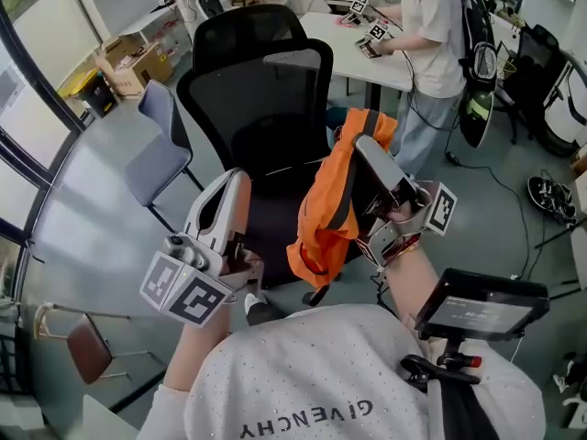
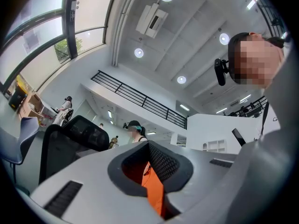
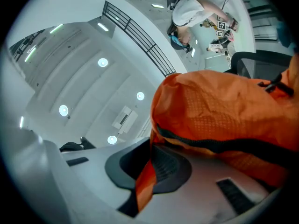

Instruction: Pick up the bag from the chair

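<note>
The orange bag (image 1: 335, 200) hangs in the air in front of the black mesh office chair (image 1: 266, 108), above its seat. My right gripper (image 1: 367, 147) points up and is shut on the bag; in the right gripper view an orange strap (image 3: 142, 185) runs between the closed jaws and the bag's body (image 3: 224, 111) fills the right side. My left gripper (image 1: 237, 180) stands upright left of the bag with its jaws together. An orange strip (image 2: 156, 190) lies between them in the left gripper view. The head view hides where it joins the bag.
A grey chair (image 1: 156, 145) stands to the left of the black one. Behind it is a white table (image 1: 367, 49) where a person (image 1: 436, 35) with a backpack stands. Cardboard boxes (image 1: 128, 62) sit at the far left, a brown stool (image 1: 87, 346) near left, cables (image 1: 550, 195) right.
</note>
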`<state>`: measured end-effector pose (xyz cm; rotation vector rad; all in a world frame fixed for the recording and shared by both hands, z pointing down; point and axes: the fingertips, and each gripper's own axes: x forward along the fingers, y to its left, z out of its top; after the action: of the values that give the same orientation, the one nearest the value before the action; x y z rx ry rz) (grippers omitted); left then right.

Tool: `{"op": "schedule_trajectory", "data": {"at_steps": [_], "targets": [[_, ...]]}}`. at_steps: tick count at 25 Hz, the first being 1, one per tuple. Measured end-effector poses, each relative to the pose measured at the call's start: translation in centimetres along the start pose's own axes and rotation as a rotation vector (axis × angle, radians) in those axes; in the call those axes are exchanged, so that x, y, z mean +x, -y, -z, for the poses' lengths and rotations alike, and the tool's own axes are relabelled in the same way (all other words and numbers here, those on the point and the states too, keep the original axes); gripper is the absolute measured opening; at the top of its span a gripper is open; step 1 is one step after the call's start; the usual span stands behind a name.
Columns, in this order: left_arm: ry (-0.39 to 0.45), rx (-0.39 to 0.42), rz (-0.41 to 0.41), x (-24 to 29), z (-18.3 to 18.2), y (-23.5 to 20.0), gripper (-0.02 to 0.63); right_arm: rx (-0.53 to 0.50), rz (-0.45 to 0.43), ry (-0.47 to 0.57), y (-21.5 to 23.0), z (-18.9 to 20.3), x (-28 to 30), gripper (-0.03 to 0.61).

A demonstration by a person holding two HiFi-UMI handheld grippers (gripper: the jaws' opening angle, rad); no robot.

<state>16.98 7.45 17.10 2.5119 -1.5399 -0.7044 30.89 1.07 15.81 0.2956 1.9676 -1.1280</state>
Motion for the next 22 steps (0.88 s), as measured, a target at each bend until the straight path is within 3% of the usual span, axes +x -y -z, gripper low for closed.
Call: {"op": "schedule_trajectory", "data": {"at_steps": [11, 22], "targets": [[-0.114, -0.050, -0.085, 0.2, 3.0, -1.8, 0.002, 0.047, 0.077, 0.023, 2.9, -0.2, -3.7, 0.013], [-0.170, -0.080, -0.123, -0.2, 4.3, -2.7, 0.002, 0.009, 0.148, -0.019, 4.3, 0.4, -6.4, 0.013]]}}
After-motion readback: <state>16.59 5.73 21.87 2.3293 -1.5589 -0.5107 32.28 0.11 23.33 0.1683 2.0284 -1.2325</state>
